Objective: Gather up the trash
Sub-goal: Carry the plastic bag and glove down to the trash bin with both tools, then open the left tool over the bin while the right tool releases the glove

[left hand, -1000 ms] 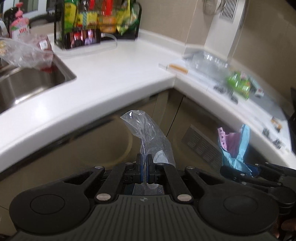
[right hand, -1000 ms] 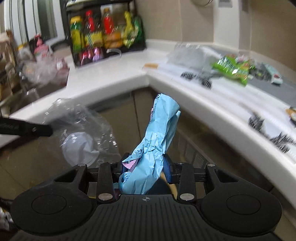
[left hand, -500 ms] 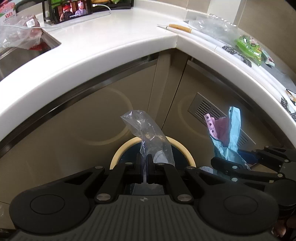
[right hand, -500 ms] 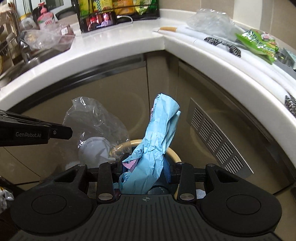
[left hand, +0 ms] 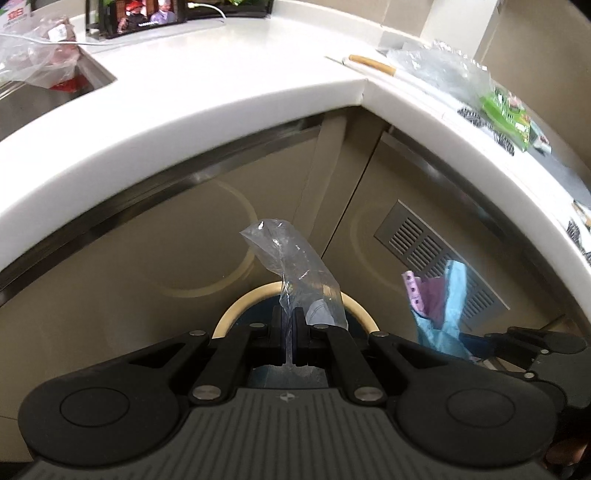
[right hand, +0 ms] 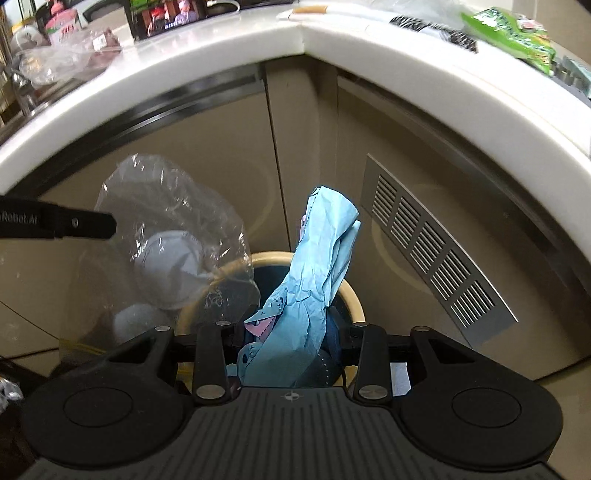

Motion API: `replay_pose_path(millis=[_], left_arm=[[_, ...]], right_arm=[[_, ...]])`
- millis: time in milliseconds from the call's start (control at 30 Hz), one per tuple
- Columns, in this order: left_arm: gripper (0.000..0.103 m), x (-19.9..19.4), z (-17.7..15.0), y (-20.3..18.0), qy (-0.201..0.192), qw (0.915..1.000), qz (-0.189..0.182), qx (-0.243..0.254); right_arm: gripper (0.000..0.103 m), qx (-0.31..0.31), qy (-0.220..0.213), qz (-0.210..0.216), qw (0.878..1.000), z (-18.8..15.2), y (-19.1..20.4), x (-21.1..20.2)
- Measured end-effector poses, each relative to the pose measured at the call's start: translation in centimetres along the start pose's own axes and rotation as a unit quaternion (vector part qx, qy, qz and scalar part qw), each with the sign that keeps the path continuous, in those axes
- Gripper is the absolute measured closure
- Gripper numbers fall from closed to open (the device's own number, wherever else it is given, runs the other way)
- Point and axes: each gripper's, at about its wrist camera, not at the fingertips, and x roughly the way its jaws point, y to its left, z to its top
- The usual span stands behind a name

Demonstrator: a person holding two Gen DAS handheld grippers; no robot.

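Left tongs [left hand: 289, 325] gripped a clear plastic bag [left hand: 295, 273]; right tongs [right hand: 291, 332] clamped crumpled blue paper [right hand: 317, 266], both standing upward above the bin [right hand: 352, 295].

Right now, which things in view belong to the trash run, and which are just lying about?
In play:
- clear plastic bag, pinched in left gripper
- crumpled blue paper, in right gripper
- round bin below both

Lying about:
- green snack packet on the counter
- phone playing video
- bagged items by the sink
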Motion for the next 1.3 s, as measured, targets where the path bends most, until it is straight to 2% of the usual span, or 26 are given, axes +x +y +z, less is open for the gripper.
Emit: replay_pose_path(millis=[567, 1033, 1133, 1167, 1200, 1233, 1267, 1300], left_arm=[[0.101, 9.5, 0.5, -1.7, 0.082, 0.9957, 0.025, 0.036], [0.1, 13.7, 0.7, -1.4, 0.123, 0.9911, 0.037, 0.034], [0.098, 14.4, 0.6, -1.4, 0.135, 0.9896, 0.033, 0.037], [0.093, 14.5, 0.5, -1.5, 0.139, 0.989, 0.031, 0.038], [0.074, 14.9, 0.6, -1.5, 0.143, 0.9884, 0.031, 0.039], [0.039, 14.9, 0.6, -1.6, 0.144, 0.9882, 0.034, 0.038], [0.023, 14.7, 0.6, -1.5, 0.138, 0.989, 0.038, 0.036], [0.005, 14.4, 0.6, -1.5, 0.125, 0.9908, 0.04, 0.034]], right_arm=[[0.063, -0.029, 0.066, -0.002, 0.997, -0.2, 0.7, 7.7], [0.063, -0.031, 0.109, 0.007, 0.994, -0.2, 0.5, 11.5], [0.059, -0.034, 0.113, 0.007, 0.993, -0.1, 0.5, 12.0], [0.055, -0.037, 0.116, 0.009, 0.993, -0.1, 0.5, 12.1], [0.049, -0.039, 0.119, 0.01, 0.992, -0.2, 0.5, 12.4], [0.033, -0.039, 0.122, 0.007, 0.992, -0.1, 0.5, 12.5], [0.02, -0.038, 0.122, -0.001, 0.992, -0.1, 0.5, 12.6], [0.017, -0.037, 0.121, -0.01, 0.992, -0.2, 0.5, 12.6]])
